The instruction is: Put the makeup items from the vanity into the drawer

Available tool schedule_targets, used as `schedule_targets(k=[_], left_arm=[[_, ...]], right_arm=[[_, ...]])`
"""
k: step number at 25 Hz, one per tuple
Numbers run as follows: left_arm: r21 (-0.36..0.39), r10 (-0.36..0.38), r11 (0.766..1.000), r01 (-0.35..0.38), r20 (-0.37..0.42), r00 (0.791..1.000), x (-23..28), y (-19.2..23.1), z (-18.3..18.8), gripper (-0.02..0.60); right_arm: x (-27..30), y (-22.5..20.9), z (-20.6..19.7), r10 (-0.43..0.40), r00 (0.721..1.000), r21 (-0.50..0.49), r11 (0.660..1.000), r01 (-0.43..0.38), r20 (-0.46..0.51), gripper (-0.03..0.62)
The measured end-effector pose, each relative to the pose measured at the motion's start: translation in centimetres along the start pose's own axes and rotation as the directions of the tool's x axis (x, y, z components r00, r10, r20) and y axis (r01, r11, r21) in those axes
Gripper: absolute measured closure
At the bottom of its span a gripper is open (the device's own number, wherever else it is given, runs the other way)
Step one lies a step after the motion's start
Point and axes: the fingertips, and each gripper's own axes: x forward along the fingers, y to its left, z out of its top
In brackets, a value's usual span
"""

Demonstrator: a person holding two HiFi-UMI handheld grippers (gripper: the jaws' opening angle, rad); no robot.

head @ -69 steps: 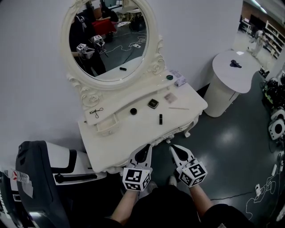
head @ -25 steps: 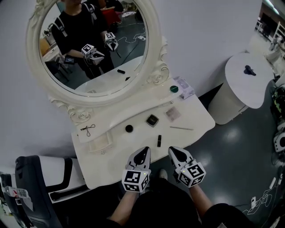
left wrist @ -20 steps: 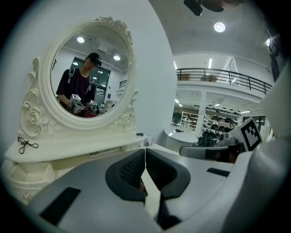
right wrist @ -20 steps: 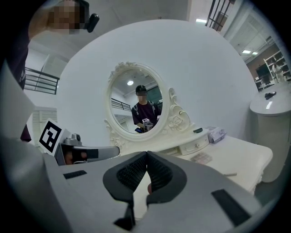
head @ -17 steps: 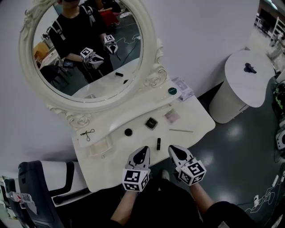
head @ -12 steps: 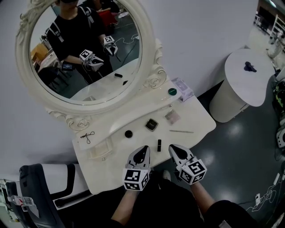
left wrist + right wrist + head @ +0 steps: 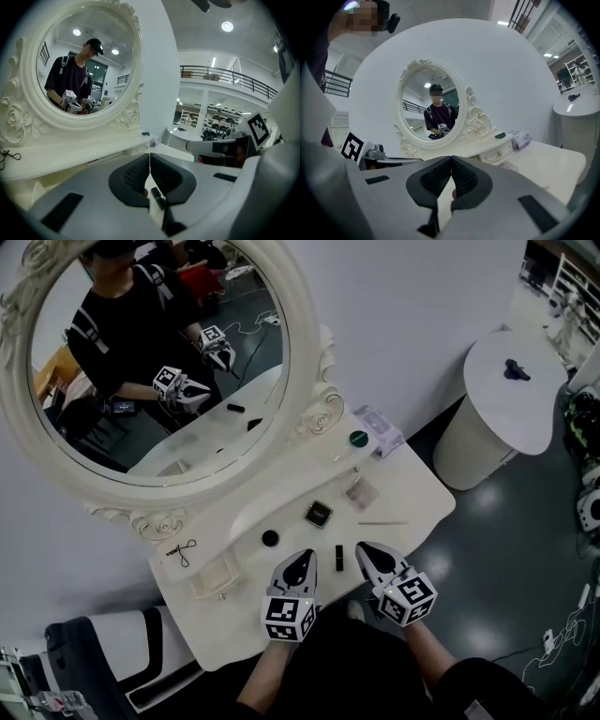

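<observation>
Nearest, over the table front edge: left gripper and right gripper, both closed tight on nothing. Between them: black lipstick tube. Beyond: round black pot, square compact, green-lidded jar, oval mirror.

Left gripper and right gripper, at 6 o'clock in the head view: pale grey wedge-shaped shells lined with black ribbed pads. At each shell's 6 o'clock end sits a white cube printed with black square markers (one per visible face). The person wears a black short-sleeved top.
</observation>
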Motion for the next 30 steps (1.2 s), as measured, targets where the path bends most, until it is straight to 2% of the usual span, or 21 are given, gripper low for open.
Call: schedule_targets(k=[16, 24, 30], left_arm=[[-0.012, -0.110, 0.994, 0.110, -0.072, 0.991, 4.2, 4.4, -0.9, 0.566], [-0.010, -0.069, 0.998, 0.069, -0.115, 0.991, 6.6, 5.4, -1.8, 0.565], [0.022, -0.044, 0.999, 0.048, -0.161, 0.986, 8.7, 5.9, -2.9, 0.563]], right_arm=[[5.4, -1.7, -0.5, -0.128, 0.992, 0.021, 0.992, 0.127, 0.005, 0.569], [6.6, -3.5, -0.6, -0.116, 0.993, 0.041, 0.992, 0.116, -0.021, 0.569], [7.3, -4.3, -1.2, -0.098, 0.994, 0.058, 0.993, 0.101, -0.049, 0.569]])
